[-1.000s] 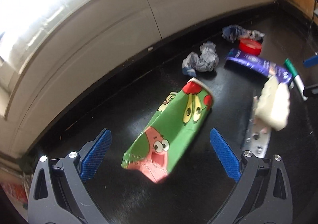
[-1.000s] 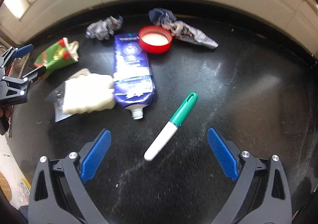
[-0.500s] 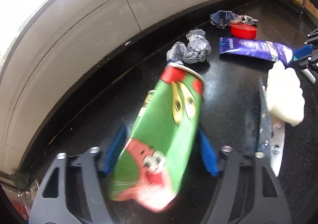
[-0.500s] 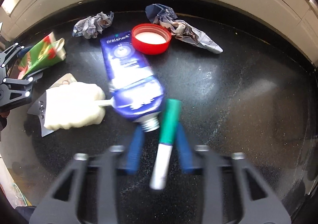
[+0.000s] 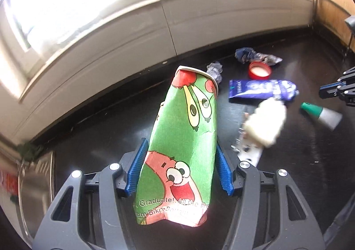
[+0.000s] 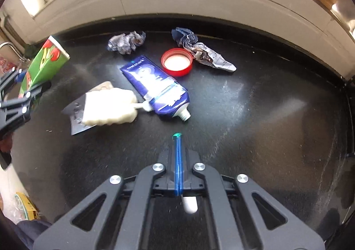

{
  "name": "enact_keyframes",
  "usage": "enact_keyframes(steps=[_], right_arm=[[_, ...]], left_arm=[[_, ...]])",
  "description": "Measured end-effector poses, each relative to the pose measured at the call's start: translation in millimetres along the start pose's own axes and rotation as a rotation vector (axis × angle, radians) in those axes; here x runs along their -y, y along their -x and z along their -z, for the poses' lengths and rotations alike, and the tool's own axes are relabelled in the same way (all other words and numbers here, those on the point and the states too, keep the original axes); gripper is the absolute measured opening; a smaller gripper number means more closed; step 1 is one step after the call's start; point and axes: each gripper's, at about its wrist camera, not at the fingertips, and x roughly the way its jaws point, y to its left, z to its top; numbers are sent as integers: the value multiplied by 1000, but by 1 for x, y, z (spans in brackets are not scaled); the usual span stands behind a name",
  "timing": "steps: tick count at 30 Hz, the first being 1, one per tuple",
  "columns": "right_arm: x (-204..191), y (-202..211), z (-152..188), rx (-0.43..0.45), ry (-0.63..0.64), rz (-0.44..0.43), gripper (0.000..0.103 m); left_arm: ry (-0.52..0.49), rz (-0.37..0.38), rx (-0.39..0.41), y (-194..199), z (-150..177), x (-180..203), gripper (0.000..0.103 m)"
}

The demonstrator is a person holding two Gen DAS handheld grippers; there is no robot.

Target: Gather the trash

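My left gripper (image 5: 179, 170) is shut on a flattened green cartoon paper cup (image 5: 184, 139) and holds it above the black counter; the cup also shows at the left of the right wrist view (image 6: 47, 61). My right gripper (image 6: 178, 139) is shut on a green-capped white marker; only its green tip (image 6: 177, 134) and white end (image 6: 189, 204) show there. The marker also shows at the right of the left wrist view (image 5: 319, 113).
On the black counter (image 6: 255, 105) lie a blue tube (image 6: 155, 88), a red lid (image 6: 176, 61), two crumpled papers (image 6: 126, 42) (image 6: 203, 52), and a white foam piece (image 6: 108, 106) on a silver blister pack (image 6: 74, 114). A pale wall runs behind. A metal sink (image 5: 35, 183) is at left.
Both grippers closed and lifted. The left raised the green cup off the counter. The right closed fully on the marker and raised it.
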Motion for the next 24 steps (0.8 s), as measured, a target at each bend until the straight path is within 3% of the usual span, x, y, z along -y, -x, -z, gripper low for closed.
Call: enact_keyframes(steps=[5, 9, 11, 12, 13, 19, 24], right_arm=[[5, 0, 16, -8, 39, -38, 1], [24, 3, 28, -14, -16, -28, 2], [28, 1, 34, -34, -26, 1, 39], [31, 5, 38, -18, -34, 10, 80], [33, 12, 43, 24, -40, 38, 89], [60, 29, 54, 49, -120, 84, 89], [127, 42, 78, 45, -273, 118, 89]], left_arm=[[73, -17, 16, 37, 20, 19, 57], [119, -52, 17, 69, 41, 30, 57], [143, -57, 8, 78, 49, 35, 57], [162, -56, -1, 84, 54, 38, 57], [173, -53, -5, 86, 58, 42, 57], [184, -47, -35, 101, 80, 67, 57], [181, -43, -34, 107, 81, 78, 57]])
